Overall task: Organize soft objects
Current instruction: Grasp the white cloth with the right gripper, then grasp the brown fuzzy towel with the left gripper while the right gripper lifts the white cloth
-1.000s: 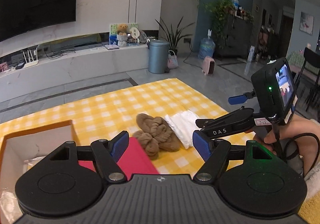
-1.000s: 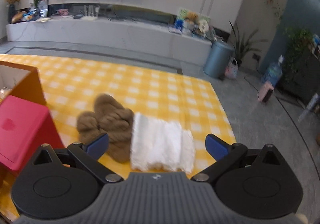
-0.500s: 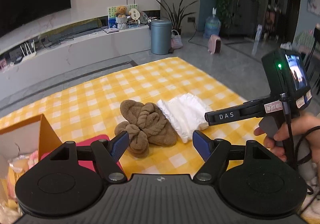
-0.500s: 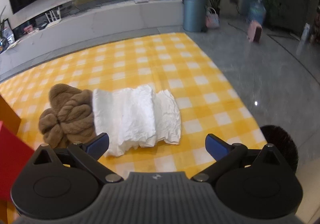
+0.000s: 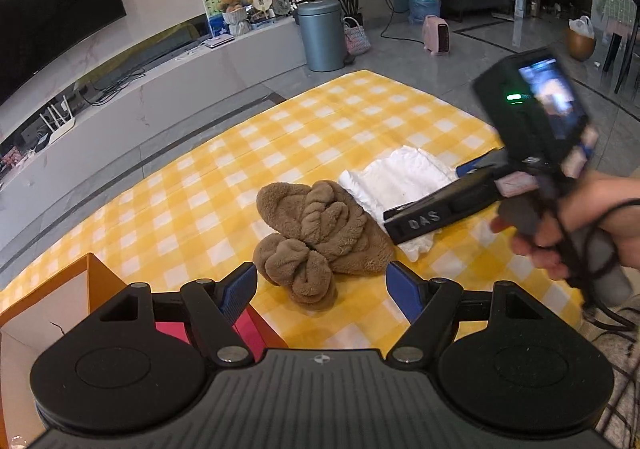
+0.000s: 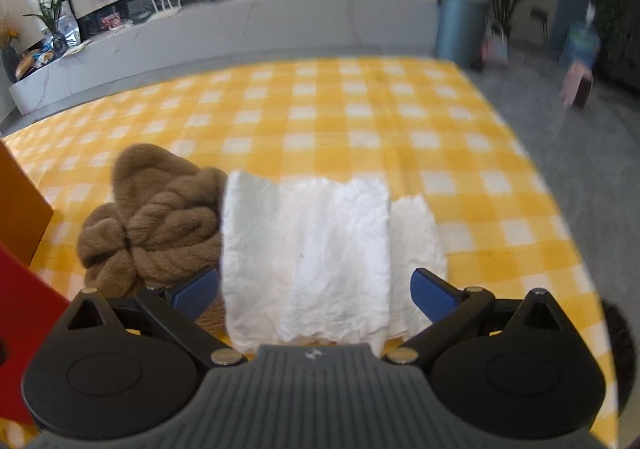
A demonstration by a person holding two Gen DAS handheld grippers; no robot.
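Observation:
A brown fluffy twisted cloth (image 5: 316, 233) lies on the yellow checked tablecloth (image 5: 280, 137), touching a folded white cloth (image 5: 400, 177) on its right. My left gripper (image 5: 320, 285) is open, its blue pads on either side of the brown cloth's near end without touching it. In the right wrist view the white cloth (image 6: 316, 249) lies between the open fingers of my right gripper (image 6: 316, 287), and the brown cloth (image 6: 160, 221) sits to the left. In the left wrist view the right gripper (image 5: 424, 195), held by a hand (image 5: 600, 217), hangs low over the white cloth.
An orange box (image 5: 80, 273) with a white inside stands at the near left, with a red lid (image 5: 248, 329) beside it. The table ends just right of the white cloth, with grey floor (image 6: 580, 153) beyond. A TV bench and a bin stand far behind.
Both grippers have come down and closer to the cloths. The right gripper now straddles the white cloth; the left has closed in on the brown cloth. Both stay open.

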